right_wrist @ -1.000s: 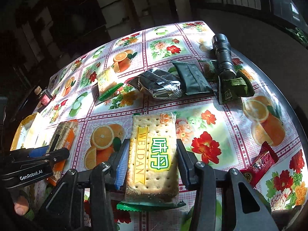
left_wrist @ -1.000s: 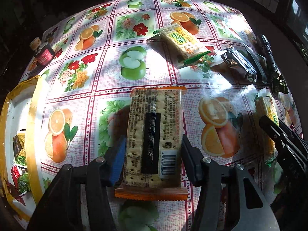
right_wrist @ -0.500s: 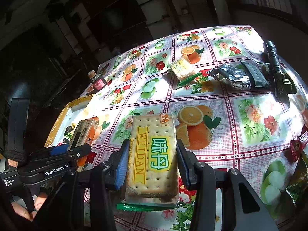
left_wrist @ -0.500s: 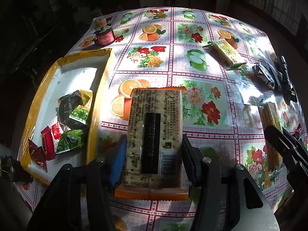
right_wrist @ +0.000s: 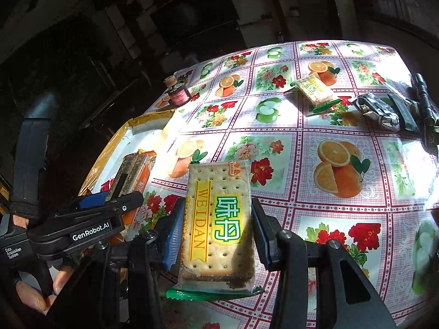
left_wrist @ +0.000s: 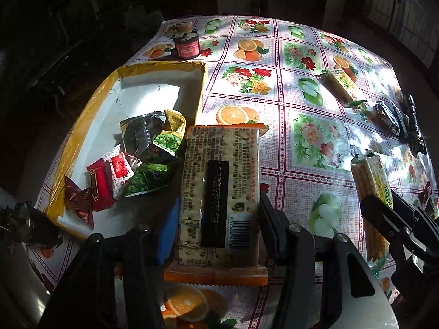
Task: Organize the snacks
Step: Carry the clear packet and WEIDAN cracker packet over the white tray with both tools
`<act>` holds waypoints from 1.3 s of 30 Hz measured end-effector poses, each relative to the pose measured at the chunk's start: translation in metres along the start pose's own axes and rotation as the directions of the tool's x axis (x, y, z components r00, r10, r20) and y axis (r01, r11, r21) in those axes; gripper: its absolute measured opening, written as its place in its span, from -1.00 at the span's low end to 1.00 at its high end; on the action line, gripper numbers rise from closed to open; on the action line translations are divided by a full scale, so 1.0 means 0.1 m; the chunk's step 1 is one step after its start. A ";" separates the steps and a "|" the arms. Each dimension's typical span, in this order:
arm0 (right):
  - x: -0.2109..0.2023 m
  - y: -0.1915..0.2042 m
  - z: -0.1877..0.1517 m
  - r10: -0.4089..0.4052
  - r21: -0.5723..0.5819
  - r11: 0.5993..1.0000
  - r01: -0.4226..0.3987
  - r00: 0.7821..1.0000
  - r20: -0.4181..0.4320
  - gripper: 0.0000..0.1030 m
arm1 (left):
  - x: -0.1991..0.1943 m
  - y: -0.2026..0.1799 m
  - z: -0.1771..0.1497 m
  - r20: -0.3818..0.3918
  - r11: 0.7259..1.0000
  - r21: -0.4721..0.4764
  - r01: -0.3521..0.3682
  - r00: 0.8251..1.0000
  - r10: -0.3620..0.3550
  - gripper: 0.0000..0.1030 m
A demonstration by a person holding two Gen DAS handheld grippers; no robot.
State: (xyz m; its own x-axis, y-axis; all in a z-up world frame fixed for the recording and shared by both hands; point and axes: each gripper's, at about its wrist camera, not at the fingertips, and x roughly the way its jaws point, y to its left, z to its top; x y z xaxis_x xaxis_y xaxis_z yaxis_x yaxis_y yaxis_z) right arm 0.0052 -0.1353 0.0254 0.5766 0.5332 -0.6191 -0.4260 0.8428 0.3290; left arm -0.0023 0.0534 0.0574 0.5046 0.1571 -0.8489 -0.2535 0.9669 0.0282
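Observation:
In the left wrist view my left gripper [left_wrist: 218, 208] is shut on an orange-edged cracker pack [left_wrist: 219, 150], barcode side up. The pack hangs over the right rim of the yellow-edged white tray [left_wrist: 82, 126], which holds several small snack packets [left_wrist: 131, 164]. My right gripper [right_wrist: 216, 216] is shut on a green-edged cracker pack [right_wrist: 219, 197] printed WEIDAN, held above the tablecloth to the right of the tray [right_wrist: 137, 122]. From the right wrist view, the left gripper [right_wrist: 109, 205] with its orange pack [right_wrist: 137, 170] sits beside the tray.
A corked red jar [left_wrist: 186, 44] stands behind the tray. Another cracker pack [left_wrist: 343, 82], a silver packet [left_wrist: 384, 112] and a black flashlight [left_wrist: 411, 120] lie at the far right of the fruit-and-flower tablecloth [left_wrist: 274, 63]. Dark room beyond the table edges.
Both grippers have carried their cracker packs leftward across the table. The tray came from the left edge of view to lie under and beside the left pack.

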 end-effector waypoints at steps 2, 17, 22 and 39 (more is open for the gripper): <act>0.01 0.05 -0.01 0.005 -0.009 1.000 -0.005 1.000 -0.005 -0.12 | 0.00 0.06 -0.01 0.001 1.000 -0.009 -0.004 1.000 0.004 0.08; 0.11 0.28 0.01 0.033 -0.049 0.998 -0.034 0.999 -0.021 -0.12 | 0.02 0.35 -0.03 -0.002 0.998 -0.057 -0.030 1.000 0.030 0.08; 0.16 0.37 0.04 0.051 -0.064 0.997 -0.052 0.998 -0.026 -0.12 | 0.04 0.46 -0.04 -0.007 0.996 -0.074 -0.040 0.999 0.040 0.08; 0.47 0.68 0.16 0.123 -0.101 0.987 -0.129 0.990 -0.063 -0.12 | 0.01 1.02 0.04 -0.005 0.981 -0.178 -0.077 0.997 0.078 0.06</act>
State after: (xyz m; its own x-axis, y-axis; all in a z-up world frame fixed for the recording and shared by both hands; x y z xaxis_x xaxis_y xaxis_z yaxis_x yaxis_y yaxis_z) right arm 0.0150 -0.0521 0.0302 0.4747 0.6273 -0.6173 -0.5649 0.7550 0.3328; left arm -0.0249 0.1534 0.0617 0.4790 0.2305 -0.8470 -0.4343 0.9008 -0.0005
